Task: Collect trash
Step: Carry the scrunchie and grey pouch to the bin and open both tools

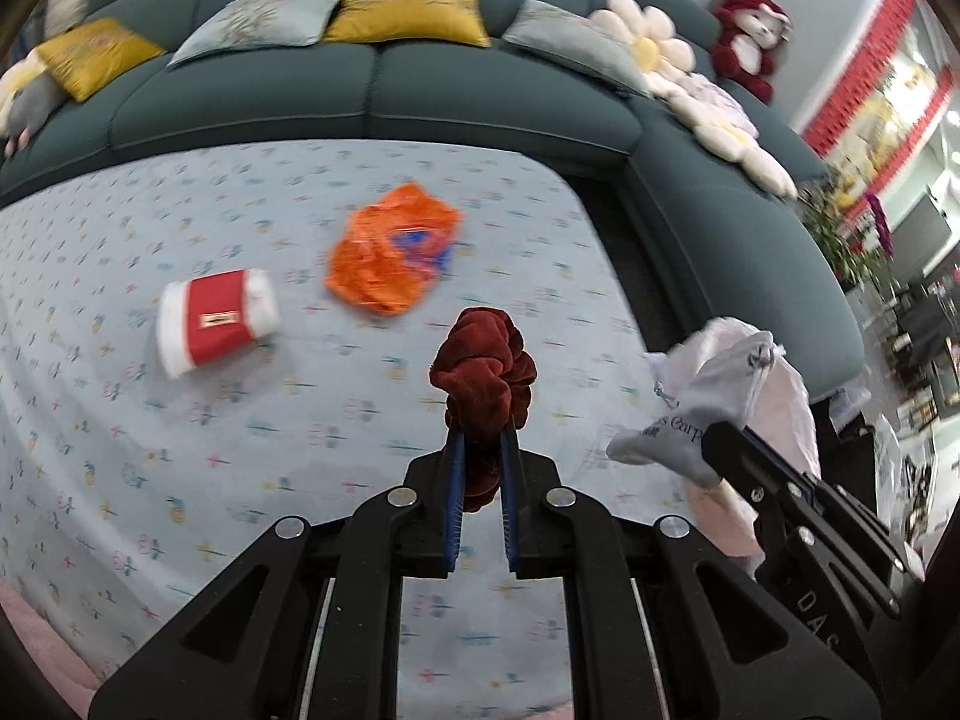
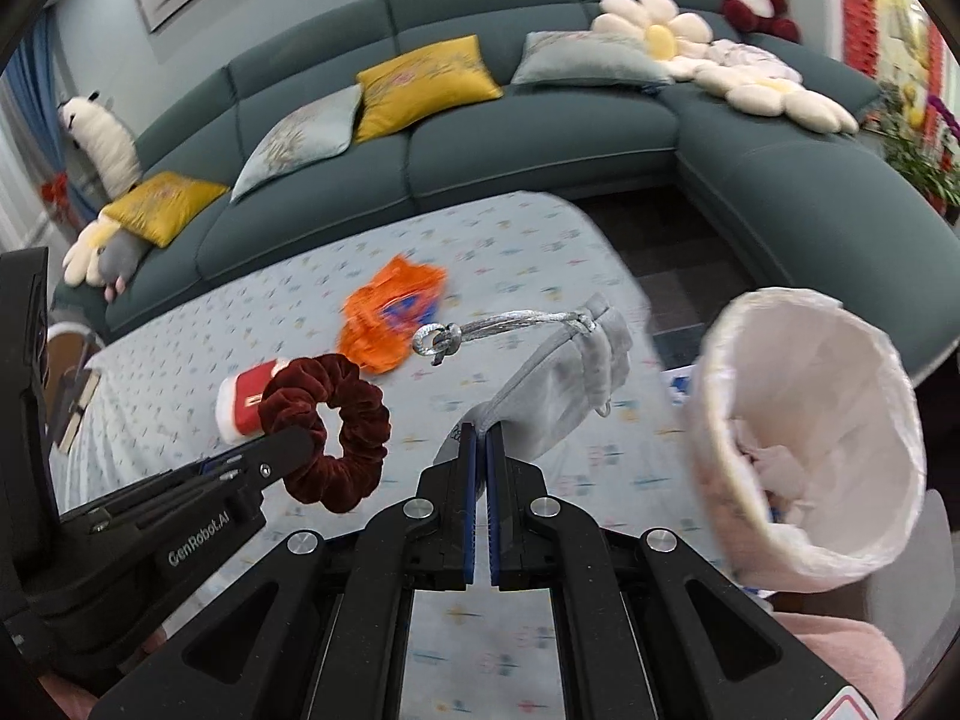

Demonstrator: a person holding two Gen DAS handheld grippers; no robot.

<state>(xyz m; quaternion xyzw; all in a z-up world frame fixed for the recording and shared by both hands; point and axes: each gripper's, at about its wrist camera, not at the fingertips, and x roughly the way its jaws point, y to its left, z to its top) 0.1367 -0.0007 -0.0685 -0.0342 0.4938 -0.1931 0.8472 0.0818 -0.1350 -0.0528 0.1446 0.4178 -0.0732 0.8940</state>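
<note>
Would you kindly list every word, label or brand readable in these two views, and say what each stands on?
"GenRobot.AI": white lettering on the black left gripper, seen from the right wrist.
"DAS": partial lettering on the black right gripper, cut off.
"...s Carp": partial dark print on the grey drawstring fabric pouch.
Small label on the red-and-white paper cup: too blurred.
Blue print on the orange crumpled wrapper: unreadable.

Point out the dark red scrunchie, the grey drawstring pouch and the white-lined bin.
dark red scrunchie (image 1: 483, 360): left wrist view, its bunched velvet above the fingers.
grey drawstring pouch (image 2: 564, 384): right wrist view, middle of the fabric body.
white-lined bin (image 2: 840, 396): right wrist view, inner liner wall.
</note>
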